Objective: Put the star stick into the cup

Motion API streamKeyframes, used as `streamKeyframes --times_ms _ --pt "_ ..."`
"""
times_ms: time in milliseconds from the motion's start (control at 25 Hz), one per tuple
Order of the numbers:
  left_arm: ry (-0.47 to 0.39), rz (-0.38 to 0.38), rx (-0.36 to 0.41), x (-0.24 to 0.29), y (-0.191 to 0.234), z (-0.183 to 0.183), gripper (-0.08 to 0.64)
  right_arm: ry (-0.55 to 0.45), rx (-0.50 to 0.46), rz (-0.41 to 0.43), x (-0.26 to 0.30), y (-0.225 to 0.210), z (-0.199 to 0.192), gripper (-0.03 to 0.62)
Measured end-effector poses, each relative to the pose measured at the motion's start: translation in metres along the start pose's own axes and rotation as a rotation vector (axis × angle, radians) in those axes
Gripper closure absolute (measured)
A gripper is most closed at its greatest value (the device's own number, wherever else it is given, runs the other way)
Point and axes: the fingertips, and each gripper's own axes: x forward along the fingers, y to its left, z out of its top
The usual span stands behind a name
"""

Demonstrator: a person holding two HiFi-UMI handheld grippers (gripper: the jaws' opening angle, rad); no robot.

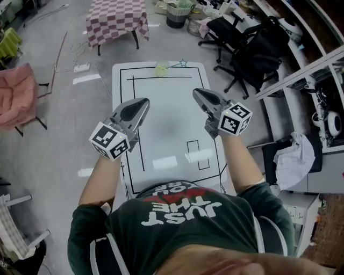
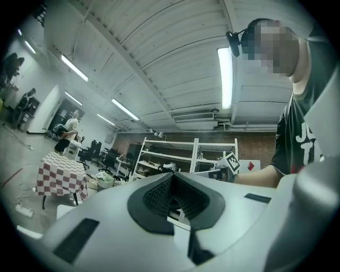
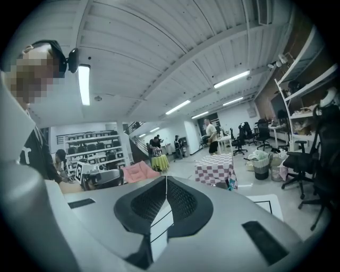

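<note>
A pale yellow-green cup (image 1: 162, 69) stands at the far edge of the white table (image 1: 166, 134), which is marked with black lines. The thin star stick (image 1: 180, 64) lies just right of the cup, its star end pointing away from it. Both grippers hover over the near half of the table, far from cup and stick. My left gripper (image 1: 144, 102) (image 2: 172, 178) is shut with nothing between its jaws. My right gripper (image 1: 196, 92) (image 3: 166, 179) is also shut and empty. Both gripper views tilt up toward the ceiling and the room.
A checkered-cloth table (image 1: 115, 21) stands beyond the far edge, with a bin (image 1: 177, 13) and black office chairs (image 1: 236, 37) at the far right. A pink seat (image 1: 16, 94) is on the left. Shelving and desks (image 1: 322, 107) run along the right.
</note>
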Motion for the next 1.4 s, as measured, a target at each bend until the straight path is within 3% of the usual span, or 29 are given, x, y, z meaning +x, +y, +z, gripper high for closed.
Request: streamKeyframes --times_ms 280,600,960,1400 --pt "-0.017 0.043 0.012 -0.036 -0.051 0.025 0.551 -0.068 0.008 0.03 -0.067 0.037 0.022 0.554" --pt "-0.028 0.119 0.051 -0.036 -0.15 0.03 0.551 -0.106 -0.013 0.127 -0.169 0.056 0.021 0.554" --pt "-0.047 0.204 0.066 -0.023 -0.275 0.01 0.551 -0.108 -0.048 0.217 -0.275 0.066 0.005 0.555" --pt "-0.014 0.241 0.094 -0.044 -0.359 -0.009 0.551 -0.102 -0.077 0.271 -0.334 0.105 -0.013 0.557"
